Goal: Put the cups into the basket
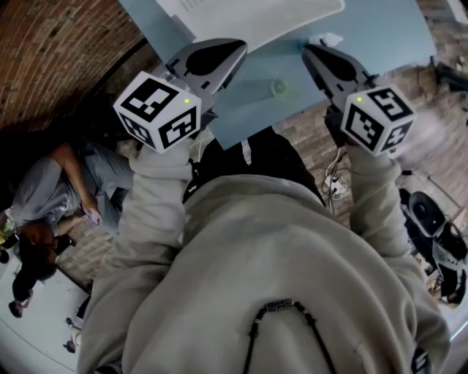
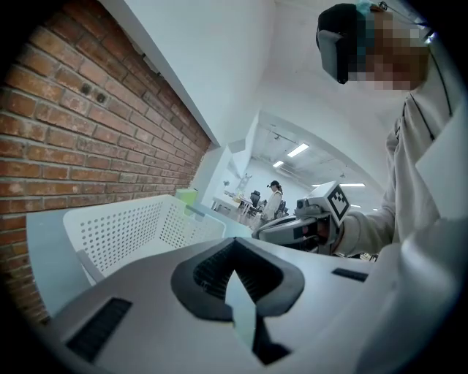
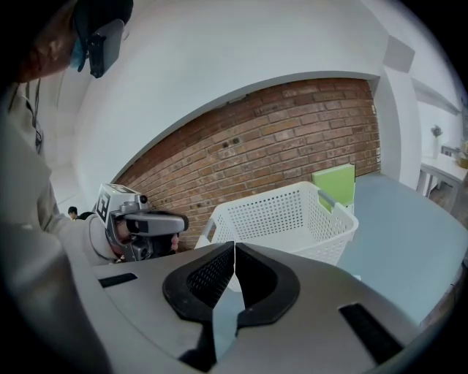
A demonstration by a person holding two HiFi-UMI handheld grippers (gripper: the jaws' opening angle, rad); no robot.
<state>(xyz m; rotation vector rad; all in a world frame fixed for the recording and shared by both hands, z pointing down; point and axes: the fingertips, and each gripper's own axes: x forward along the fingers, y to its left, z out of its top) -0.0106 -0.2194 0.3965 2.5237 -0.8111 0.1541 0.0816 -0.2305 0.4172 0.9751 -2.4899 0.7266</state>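
Note:
A small pale green cup (image 1: 278, 88) stands on the blue table (image 1: 380, 33), between my two grippers and near the table's front edge. The white perforated basket (image 1: 292, 22) stands behind it on the table; it also shows in the left gripper view as the basket (image 2: 124, 230) and in the right gripper view as the basket (image 3: 285, 219). My left gripper (image 1: 219, 55) and right gripper (image 1: 322, 55) are held up over the table's front edge. Both are shut with nothing between the pads. A green upright object (image 3: 333, 186) stands at the basket's far end.
A brick wall (image 3: 278, 139) runs along the table's left side. A person (image 1: 51, 197) sits low at the left, and another person (image 2: 274, 199) stands far back in the room. Cables and chair bases (image 1: 431, 219) lie on the floor at the right.

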